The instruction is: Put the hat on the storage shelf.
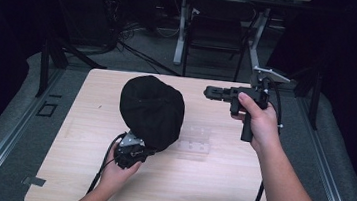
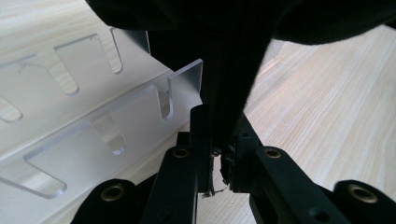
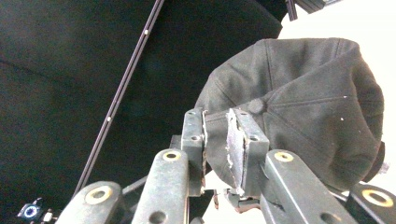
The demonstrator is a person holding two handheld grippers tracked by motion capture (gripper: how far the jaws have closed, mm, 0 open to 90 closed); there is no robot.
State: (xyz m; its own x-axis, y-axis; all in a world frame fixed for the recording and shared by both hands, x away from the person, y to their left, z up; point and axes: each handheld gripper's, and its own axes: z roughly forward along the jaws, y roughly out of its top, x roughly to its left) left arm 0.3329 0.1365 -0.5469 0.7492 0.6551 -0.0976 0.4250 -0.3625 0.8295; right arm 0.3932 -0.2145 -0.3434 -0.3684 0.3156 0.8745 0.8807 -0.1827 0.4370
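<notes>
Light wooden table (image 1: pixel 217 195), chair (image 1: pixel 214 31) and desk legs (image 1: pixel 180 35) behind

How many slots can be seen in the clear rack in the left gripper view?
6. The rack has two rows of three: the upper row near the top left, the lower row toward the tool. The cap may hide more.

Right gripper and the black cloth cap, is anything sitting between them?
In the high view, nothing: the right gripper points at the black cloth cap across a bare stretch of the light wooden table.
</notes>
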